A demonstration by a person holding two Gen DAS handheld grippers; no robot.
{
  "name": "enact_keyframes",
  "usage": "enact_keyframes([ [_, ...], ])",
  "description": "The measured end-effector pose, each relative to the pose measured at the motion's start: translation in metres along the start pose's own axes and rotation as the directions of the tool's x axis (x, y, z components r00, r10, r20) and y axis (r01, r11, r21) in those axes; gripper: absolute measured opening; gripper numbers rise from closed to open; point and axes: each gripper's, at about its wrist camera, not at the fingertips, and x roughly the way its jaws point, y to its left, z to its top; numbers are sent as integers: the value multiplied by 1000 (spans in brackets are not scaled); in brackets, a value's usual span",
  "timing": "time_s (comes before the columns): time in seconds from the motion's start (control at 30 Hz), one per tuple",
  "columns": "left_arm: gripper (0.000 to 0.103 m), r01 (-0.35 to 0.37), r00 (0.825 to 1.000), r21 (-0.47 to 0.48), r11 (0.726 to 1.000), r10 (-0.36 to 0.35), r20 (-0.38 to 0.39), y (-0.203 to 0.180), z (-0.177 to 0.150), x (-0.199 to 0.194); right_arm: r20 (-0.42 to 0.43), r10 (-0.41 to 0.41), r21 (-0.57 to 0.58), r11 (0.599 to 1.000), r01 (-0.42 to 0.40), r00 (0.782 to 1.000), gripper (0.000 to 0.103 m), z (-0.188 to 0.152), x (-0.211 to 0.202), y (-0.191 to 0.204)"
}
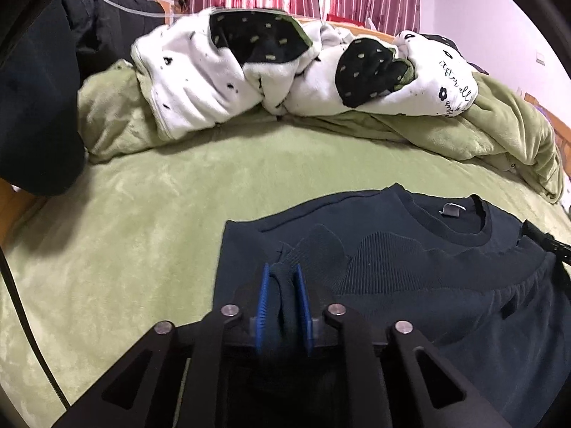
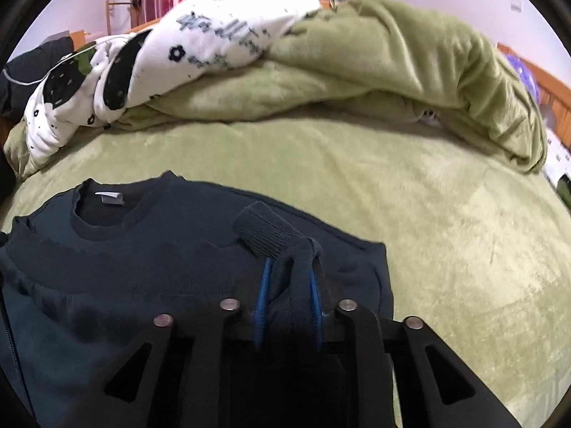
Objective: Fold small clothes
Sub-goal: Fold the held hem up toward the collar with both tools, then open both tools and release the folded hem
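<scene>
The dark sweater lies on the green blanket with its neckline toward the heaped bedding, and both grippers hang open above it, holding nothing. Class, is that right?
Not quite. The dark sweater does lie on the green blanket, neckline toward the bedding, but neither gripper is open. The left wrist view shows the left gripper shut on sweater fabric; the right wrist view shows the right gripper likewise.

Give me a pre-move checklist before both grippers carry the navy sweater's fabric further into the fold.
1. Left gripper shut on fabric: ok.
2. Right gripper shut on fabric: ok.
3. Navy sweater body lies flat on the green bedspread: ok.
4. Neckline faces the blanket pile, apart from it: ok.
5. Sleeve cuff lies on the body: ok.
6. Bottom hem even: cannot tell, hidden behind the grippers.
</scene>
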Motion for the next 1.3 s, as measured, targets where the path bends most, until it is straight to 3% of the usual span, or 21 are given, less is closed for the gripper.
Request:
enact_keyframes([
  [0.1, 30, 33, 999, -8, 999, -34, -37, 0, 4, 10, -1, 7, 39, 999, -6, 1000, 48, 5, 4, -10],
  [0.13, 32, 41, 998, -8, 999, -42, -46, -1, 5, 13, 1, 3, 44, 999, -3, 1000, 49, 7, 4, -12],
  [0.43, 34, 46, 995, 11, 999, -45, -85, -11, 11, 39, -83, 30, -36, 999, -33, 996, 49, 15, 35, 3],
  [0.5, 14, 29, 998, 20, 999, -28, -63, -12, 11, 37, -77, 11, -53, 998, -15, 997, 41, 14, 38, 7],
  [0.67, 11, 43, 996, -105, 994, -35, 77, 14, 19, 15, 22, 24, -74, 997, -23, 999, 28, 15, 23, 11],
  [0.77, 11, 50, 997, -141, 989, -40, 71, 21, 19, 18, 132, 52, -4, 999, -51, 990, 26, 20, 4, -1],
  [0.8, 11, 32, 998, -124, 992, -24, 66, 18, 18, 20, 145, 53, 12, 998, -56, 988, 26, 20, 3, -3],
  [1.0, 12, -7, 999, -77, 997, 10, 37, 11, 17, 27, 6, -45, -28, 999, 45, 999, 27, 18, 36, 8],
  [1.17, 17, -48, 999, -69, 996, 48, 4, 9, 16, 29, -5, -56, -27, 998, 55, 998, 37, 15, 33, 5],
  [1.3, 27, -76, 997, -56, 996, 76, -3, 6, 14, 19, 15, -74, -42, 996, 74, 997, 46, 10, 17, 5],
])
